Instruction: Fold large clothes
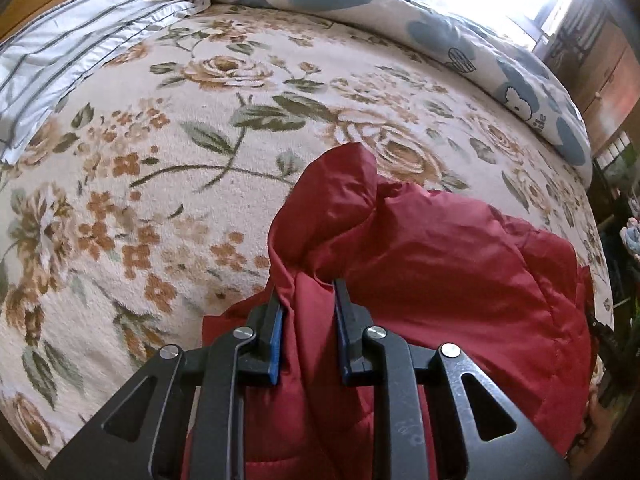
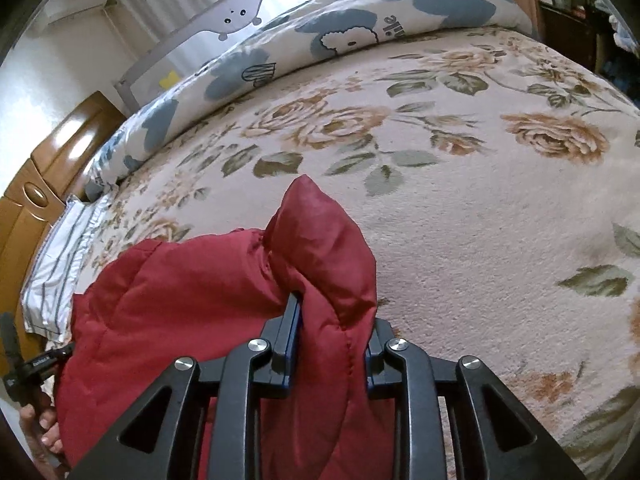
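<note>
Above the floral bedspread [image 1: 200, 128], both tools [image 1: 308, 296] [image 2: 332, 312] pinch the red jacket [image 1: 440, 260]; only the right view shows a hand [image 2: 44, 428].

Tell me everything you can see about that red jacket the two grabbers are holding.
The red jacket is puffy, quilted with stitched seams, in smooth, slightly shiny fabric. It is bunched and rumpled, not yet folded. The left gripper and right gripper each pinch a raised fold that peaks above the fingers. The stretch between them sags over the floral bedspread.
</note>
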{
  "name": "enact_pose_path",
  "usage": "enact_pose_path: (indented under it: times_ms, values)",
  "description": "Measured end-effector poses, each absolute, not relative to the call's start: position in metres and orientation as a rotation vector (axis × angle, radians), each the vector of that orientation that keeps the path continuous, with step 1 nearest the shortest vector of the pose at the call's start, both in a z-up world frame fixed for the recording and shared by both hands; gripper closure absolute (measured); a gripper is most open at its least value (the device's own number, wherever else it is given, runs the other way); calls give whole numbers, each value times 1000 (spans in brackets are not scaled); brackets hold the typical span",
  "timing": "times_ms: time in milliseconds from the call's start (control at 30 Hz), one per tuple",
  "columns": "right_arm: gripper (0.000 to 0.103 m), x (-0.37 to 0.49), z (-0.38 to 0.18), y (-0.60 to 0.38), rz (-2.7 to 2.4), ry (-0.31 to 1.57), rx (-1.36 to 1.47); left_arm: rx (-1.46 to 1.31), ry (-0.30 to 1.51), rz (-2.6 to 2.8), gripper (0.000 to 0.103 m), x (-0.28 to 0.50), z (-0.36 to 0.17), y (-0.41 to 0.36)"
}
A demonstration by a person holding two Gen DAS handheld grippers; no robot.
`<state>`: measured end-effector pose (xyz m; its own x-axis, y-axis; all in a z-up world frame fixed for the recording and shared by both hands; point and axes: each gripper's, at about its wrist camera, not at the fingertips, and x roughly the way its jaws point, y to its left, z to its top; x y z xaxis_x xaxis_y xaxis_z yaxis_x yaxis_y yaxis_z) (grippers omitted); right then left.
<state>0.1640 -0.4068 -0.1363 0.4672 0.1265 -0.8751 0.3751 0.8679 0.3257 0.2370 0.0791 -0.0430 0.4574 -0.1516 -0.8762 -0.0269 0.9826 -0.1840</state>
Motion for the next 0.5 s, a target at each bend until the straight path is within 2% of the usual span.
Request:
enact_pose_path:
  times_ms: [500]
  values:
    - [75, 162, -142, -407, -194, 1098, 505, -121, 981, -131, 82, 175, 14, 74]
